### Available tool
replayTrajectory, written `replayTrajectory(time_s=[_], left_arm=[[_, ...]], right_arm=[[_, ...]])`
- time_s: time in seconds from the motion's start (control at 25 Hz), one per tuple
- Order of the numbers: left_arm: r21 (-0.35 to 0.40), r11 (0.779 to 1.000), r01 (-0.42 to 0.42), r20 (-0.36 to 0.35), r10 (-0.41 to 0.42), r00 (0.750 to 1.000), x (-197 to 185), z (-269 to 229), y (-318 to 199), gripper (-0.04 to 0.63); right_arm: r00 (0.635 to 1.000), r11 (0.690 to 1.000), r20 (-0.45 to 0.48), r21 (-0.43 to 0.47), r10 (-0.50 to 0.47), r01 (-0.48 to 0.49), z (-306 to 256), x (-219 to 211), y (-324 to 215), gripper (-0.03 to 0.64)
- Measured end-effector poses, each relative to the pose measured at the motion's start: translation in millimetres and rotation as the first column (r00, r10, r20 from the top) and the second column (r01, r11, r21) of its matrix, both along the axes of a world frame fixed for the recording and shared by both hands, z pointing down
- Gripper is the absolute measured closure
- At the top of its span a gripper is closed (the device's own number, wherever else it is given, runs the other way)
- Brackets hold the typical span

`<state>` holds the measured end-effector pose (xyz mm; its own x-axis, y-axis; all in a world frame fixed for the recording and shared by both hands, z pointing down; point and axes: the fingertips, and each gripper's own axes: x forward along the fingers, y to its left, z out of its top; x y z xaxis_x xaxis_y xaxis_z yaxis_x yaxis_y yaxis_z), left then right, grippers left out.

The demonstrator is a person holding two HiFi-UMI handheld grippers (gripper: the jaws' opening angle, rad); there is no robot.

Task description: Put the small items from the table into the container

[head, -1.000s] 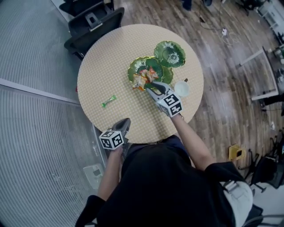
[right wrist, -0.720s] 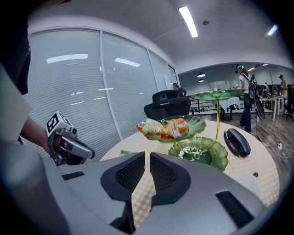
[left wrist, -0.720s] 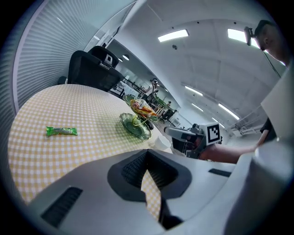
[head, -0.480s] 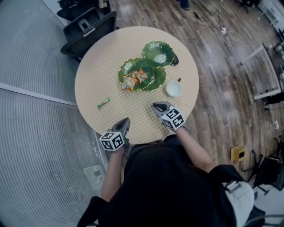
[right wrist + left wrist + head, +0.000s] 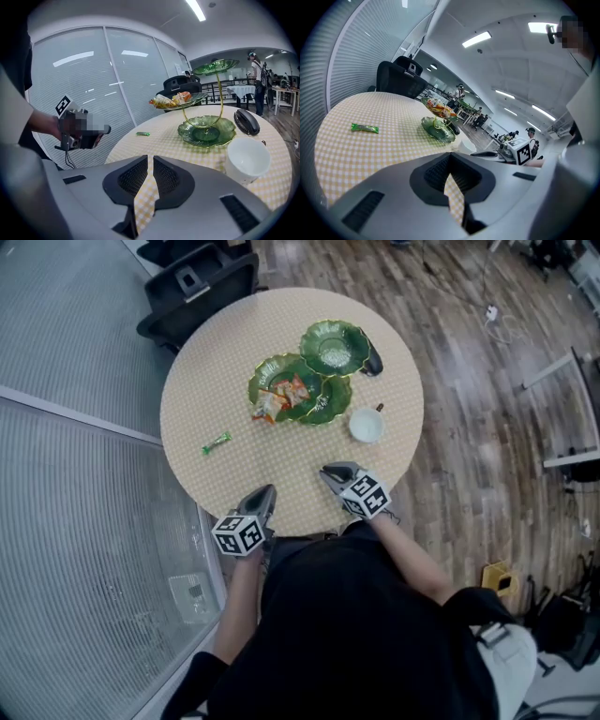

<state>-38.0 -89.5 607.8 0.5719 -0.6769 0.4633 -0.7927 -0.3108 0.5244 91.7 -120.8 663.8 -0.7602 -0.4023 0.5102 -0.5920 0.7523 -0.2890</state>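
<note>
Small green foil-wrapped candy [image 5: 217, 442] lies flat on the round yellow-checked table [image 5: 206, 352], well ahead of the left gripper [image 5: 265, 493] fingertips and off to their left. The tiered green leaf-shaped glass dish stand [image 5: 335, 347], orange snack packets [image 5: 279, 395] on one tier, is well beyond the right gripper [image 5: 330, 471] fingertips. Both grippers sit over the near table edge, pointing forward and a bit down. Left jaws fully closed, empty. Right jaws show a narrow slit, nothing between.

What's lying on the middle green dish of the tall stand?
A small pile of orange and white snack packets lies on the middle dish. Anything beneath the pile is covered, so I cannot tell.
</note>
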Motion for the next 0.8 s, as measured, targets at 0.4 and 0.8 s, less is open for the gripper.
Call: replayTrajectory(time_s=[0.4,0.8], left_arm=[[0.015,1.0,0.018,0.01,-0.019,1.0,3.2,-4.1,4.8,0.594],[-0.008,0.999,0.038,-0.004,-0.038,0.999,-10.7,-0.4,0.8,0.594]], right_arm=[[0.999,0.999,0.001,-0.003,-0.043,0.043,1.9,-3.7,4.0,0.561],[1.0,1.0,-0.009,-0.004,-0.028,0.028,1.2,-7.2,7.3,0.561]])
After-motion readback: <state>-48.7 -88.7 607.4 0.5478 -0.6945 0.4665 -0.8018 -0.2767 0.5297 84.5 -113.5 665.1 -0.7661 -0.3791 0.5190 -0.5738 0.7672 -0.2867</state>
